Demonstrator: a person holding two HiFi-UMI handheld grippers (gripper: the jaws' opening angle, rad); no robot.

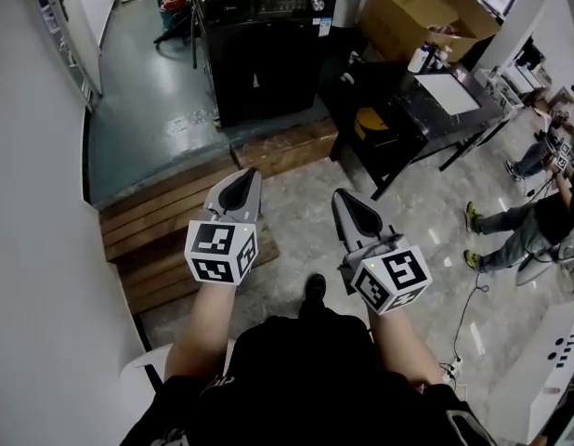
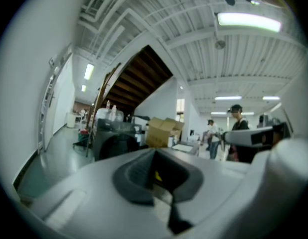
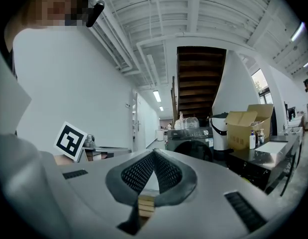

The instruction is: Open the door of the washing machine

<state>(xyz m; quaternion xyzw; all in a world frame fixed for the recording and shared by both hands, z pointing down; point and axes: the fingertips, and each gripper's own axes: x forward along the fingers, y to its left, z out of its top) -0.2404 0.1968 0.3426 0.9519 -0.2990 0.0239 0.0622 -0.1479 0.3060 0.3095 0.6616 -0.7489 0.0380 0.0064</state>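
Head view: the washer stands well ahead of me on the raised green floor, past the wooden steps. Its dark door looks shut. The left gripper and right gripper are held out low, side by side but apart. Both forearms are stretched forward and both noses aim roughly at the machine. Neither is anywhere near it.

Left gripper view: the jaws are pressed together at the tips with nothing between them. The tool sits level, and the washer lies left of its nose, far off.

Right gripper view: the jaws are likewise closed and empty, and the tool is level. The round door shows just right of the tip line, so this hand looks better lined up.

I judge this to be only the approach. To do it well I would climb the steps first, square up to the door and spread one pair of jaws before arriving. I can't yet tell where the handle or latch edge is, so I'd settle that up close, then pull along the hinge's arc.
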